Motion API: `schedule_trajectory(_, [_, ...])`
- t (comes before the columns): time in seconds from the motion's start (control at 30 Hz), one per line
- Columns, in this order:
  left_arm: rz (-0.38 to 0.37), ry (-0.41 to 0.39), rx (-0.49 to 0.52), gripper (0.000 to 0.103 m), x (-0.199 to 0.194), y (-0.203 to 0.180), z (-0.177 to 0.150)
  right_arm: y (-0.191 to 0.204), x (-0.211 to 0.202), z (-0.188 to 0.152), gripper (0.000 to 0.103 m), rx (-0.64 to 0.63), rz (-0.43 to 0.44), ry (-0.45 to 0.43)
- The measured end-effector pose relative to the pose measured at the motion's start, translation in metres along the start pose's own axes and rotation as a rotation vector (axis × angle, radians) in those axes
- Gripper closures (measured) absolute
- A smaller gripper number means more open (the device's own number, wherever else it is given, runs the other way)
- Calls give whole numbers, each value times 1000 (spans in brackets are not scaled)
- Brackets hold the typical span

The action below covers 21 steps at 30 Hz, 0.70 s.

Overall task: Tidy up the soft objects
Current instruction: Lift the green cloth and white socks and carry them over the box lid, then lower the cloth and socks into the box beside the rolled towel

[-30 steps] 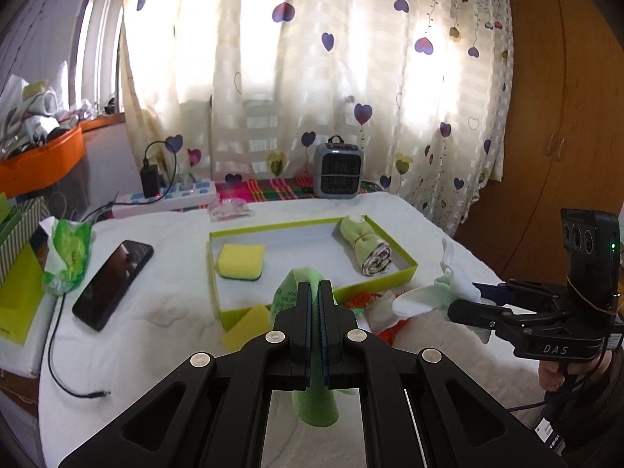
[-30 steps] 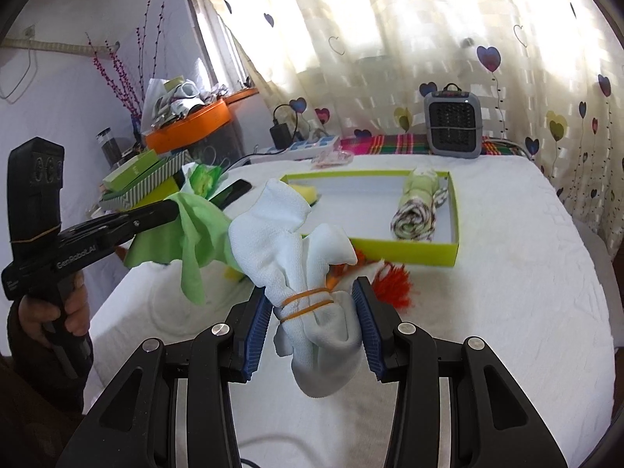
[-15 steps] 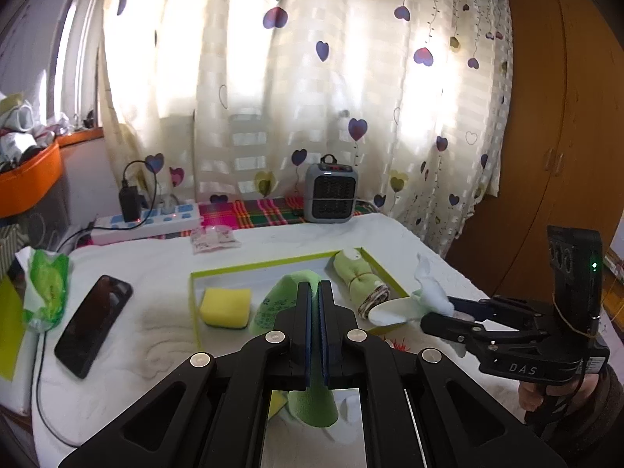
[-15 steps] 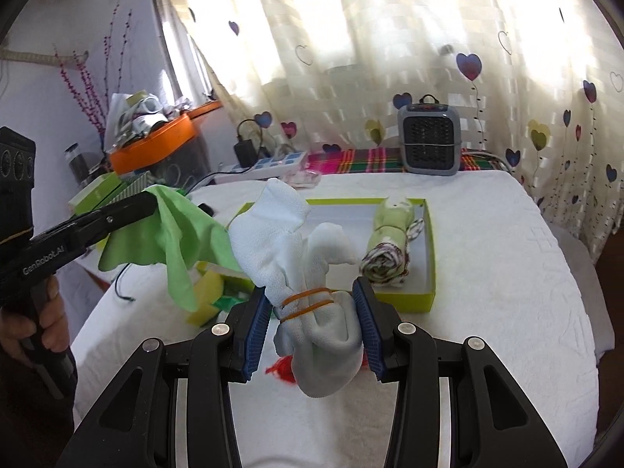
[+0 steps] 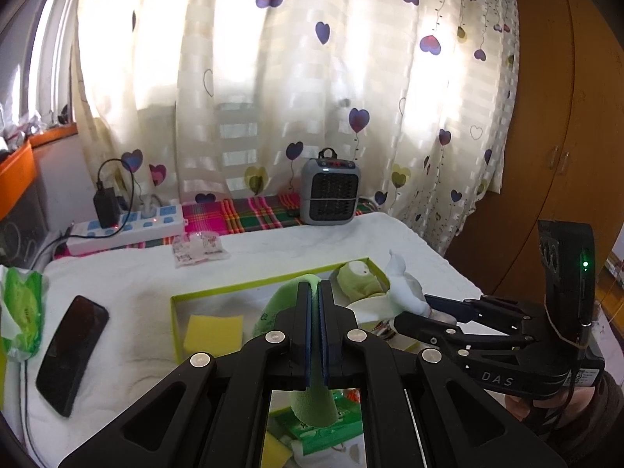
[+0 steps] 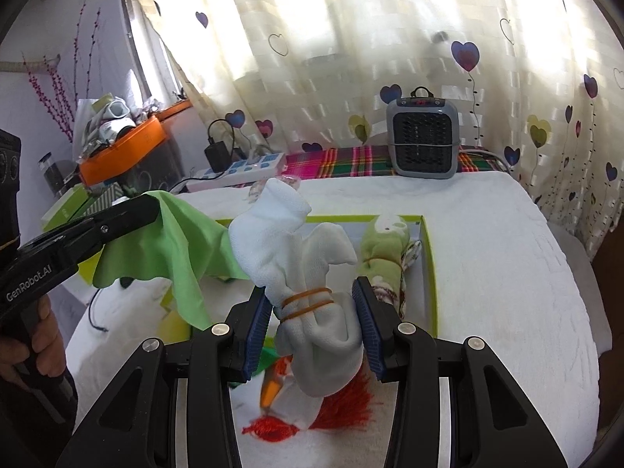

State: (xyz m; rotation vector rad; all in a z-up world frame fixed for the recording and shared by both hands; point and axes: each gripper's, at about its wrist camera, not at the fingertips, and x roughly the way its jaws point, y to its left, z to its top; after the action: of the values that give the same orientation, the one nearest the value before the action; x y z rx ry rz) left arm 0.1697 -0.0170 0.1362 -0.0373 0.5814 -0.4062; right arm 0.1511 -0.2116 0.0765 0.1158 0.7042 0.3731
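My left gripper (image 5: pixel 315 292) is shut on a light green cloth (image 5: pixel 273 314), which hangs above the near edge of the lime-rimmed box (image 5: pixel 202 295). In the right wrist view the same cloth (image 6: pixel 171 241) drapes from the left gripper (image 6: pixel 150 204). My right gripper (image 6: pixel 312 312) is shut on a white sock bundle (image 6: pixel 308 269) tied with orange rubber bands, held above the table in front of the box (image 6: pixel 429 257). Inside the box lie a yellow sponge (image 5: pixel 212 333) and a rolled green sock (image 6: pixel 384 249). The right gripper (image 5: pixel 425 304) shows at the right of the left wrist view.
A black phone (image 5: pixel 72 353), a green packet (image 5: pixel 21 312), a power strip (image 5: pixel 128 226) and a grey heater (image 5: pixel 330 191) stand around the white-covered table (image 6: pixel 507 273). A red-fringed item (image 6: pixel 351 401) and green packaging (image 5: pixel 323 431) lie under the grippers. An orange tray (image 6: pixel 124 152) sits at the left.
Both grippers have moved forward over the table toward the box, each keeping its grip. The box and heater now look nearer and lower in both views.
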Motion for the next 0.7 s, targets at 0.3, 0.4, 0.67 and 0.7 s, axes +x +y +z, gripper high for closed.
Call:
schedule_trajectory(0.3, [4,45,0,100,39,9,9,-1,37,13,59,14,-55,50])
schedule_trajectory(0.4, [1,63,-2,100,53,11,10,-1,51,15,59,12,-80,64])
schedule_trajectory(0.67, [1,97,-17,100,83,17,14,-7,78,14,59,10,-125,100])
schedule_trajectory(0.7, [7,105,-10,100,87,16,14,-7,79,15,59,7,-123,104])
